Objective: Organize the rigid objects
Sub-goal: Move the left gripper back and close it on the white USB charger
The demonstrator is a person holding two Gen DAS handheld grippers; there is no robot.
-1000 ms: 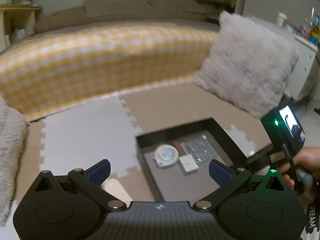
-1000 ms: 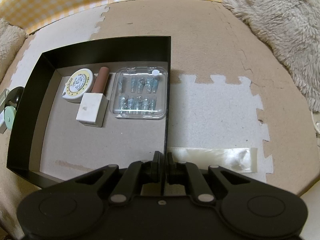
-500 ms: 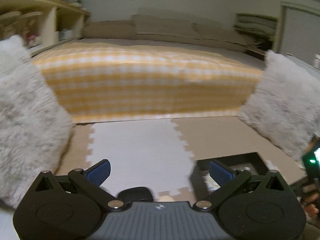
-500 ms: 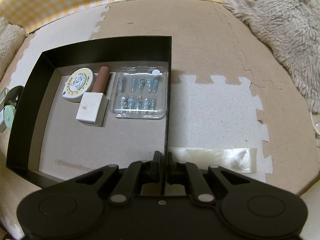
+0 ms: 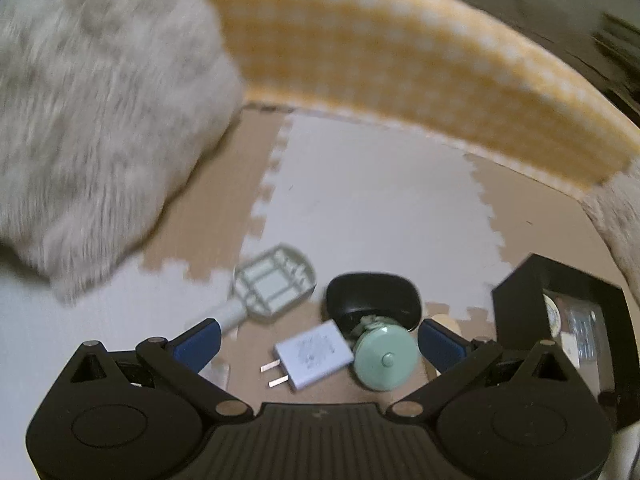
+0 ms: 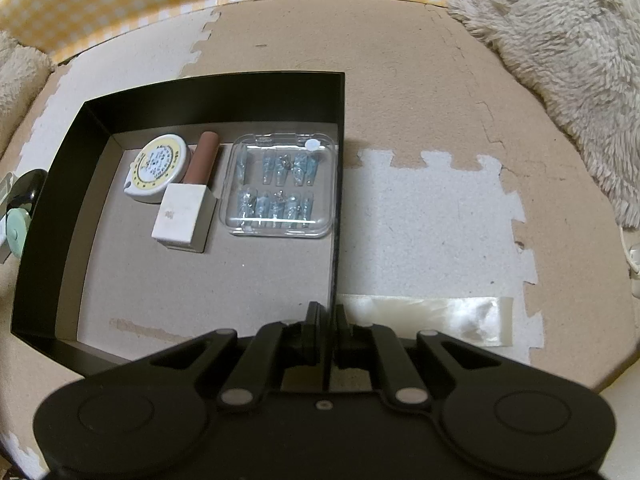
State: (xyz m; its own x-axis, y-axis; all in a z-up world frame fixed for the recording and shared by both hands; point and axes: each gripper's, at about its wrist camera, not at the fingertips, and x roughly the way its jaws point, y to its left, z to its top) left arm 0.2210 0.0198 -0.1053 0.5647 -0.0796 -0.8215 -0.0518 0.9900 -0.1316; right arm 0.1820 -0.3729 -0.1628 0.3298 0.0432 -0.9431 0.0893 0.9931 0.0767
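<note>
In the left wrist view my left gripper (image 5: 318, 344) is open, low over the floor mat. Between its blue pads lie a white plug charger (image 5: 312, 354) and a pale green round thing (image 5: 386, 356). A black oval case (image 5: 372, 300) lies just behind them, and a pale grid-headed tool (image 5: 274, 280) lies to the left. My right gripper (image 6: 326, 316) is shut on the right wall of the black box (image 6: 200, 100). Inside the box are a yellow tape measure (image 6: 158, 168), a brown tube (image 6: 202, 158), a white cube (image 6: 182, 216) and a clear case of blue pieces (image 6: 280, 184).
A fluffy cushion (image 5: 100, 120) rises at the left, and another cushion (image 6: 560, 40) lies right of the box. A yellow checked blanket (image 5: 400, 60) edges the far side of the mat. A strip of clear tape (image 6: 424, 316) is stuck to the mat beside the box.
The left gripper has swung left and tipped down, from facing the bed and box to hanging over the charger, green round thing and black case. The right gripper has kept still on the box wall.
</note>
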